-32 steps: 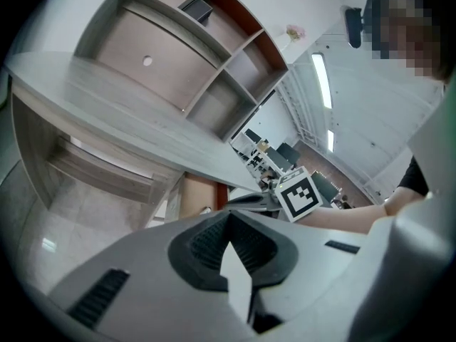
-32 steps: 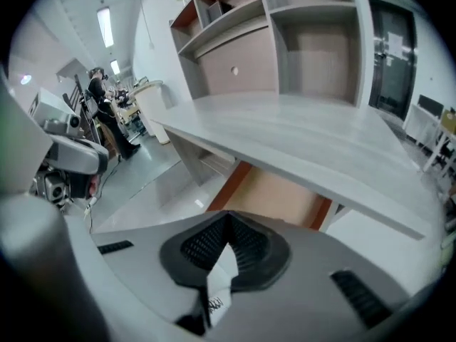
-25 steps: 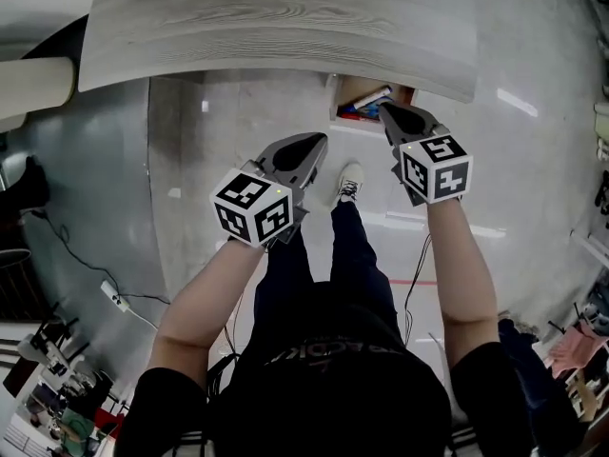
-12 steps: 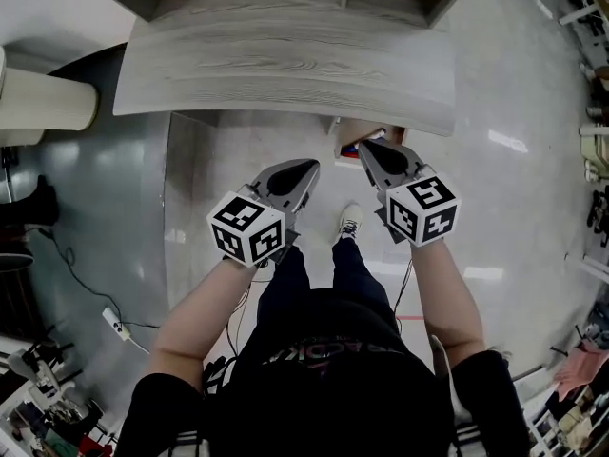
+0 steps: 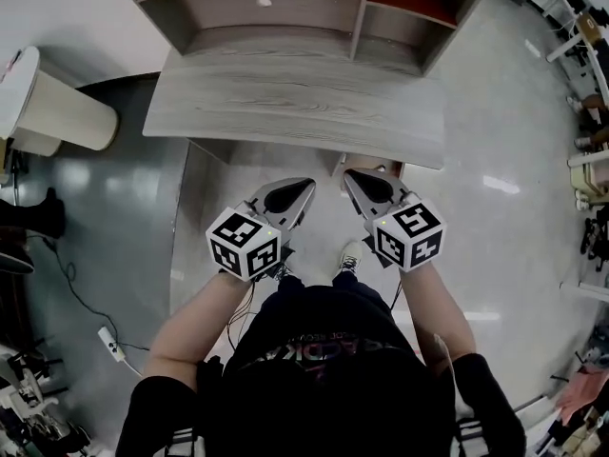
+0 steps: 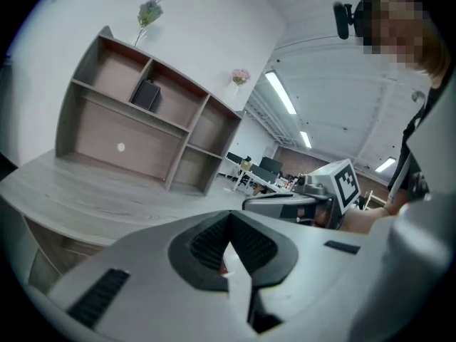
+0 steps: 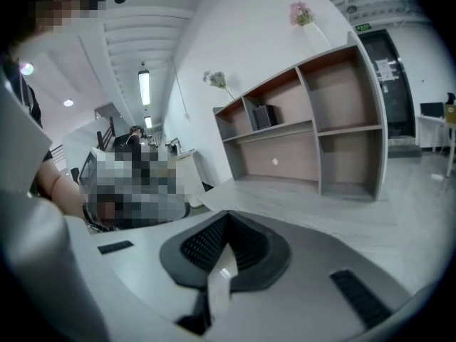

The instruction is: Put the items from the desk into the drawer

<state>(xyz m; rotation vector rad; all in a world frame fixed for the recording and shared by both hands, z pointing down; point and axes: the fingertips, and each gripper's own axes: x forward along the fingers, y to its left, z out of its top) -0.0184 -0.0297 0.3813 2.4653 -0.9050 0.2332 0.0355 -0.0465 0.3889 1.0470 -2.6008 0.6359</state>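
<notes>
So, biggest thing first: the long grey wood-grain desk (image 5: 285, 103) sits straight ahead of both tools, its long side running crossways to the way we're pointing. As far as we can see its top is bare, with no loose items on it. Behind that, further ahead and higher, is the grey open shelf unit with reddish-brown shelf tops (image 5: 276, 8).

The wooden drawer (image 5: 379, 165) only shows as a sliver under the desk's front edge, just ahead of and below the right gripper (image 5: 348, 173). From the left gripper (image 5: 306, 185) it's off to the right, so the right hand is clearly the nearer one.

Both tools are clenched with nothing in them: the ribbed pads meet on each. They hang side by side just short of the desk edge.

The smallest thing is a small dark box (image 6: 146, 95) in an upper shelf cubby, ahead and above us. Our guess is that the desk is done and the drawer wants a push shut from the right.
</notes>
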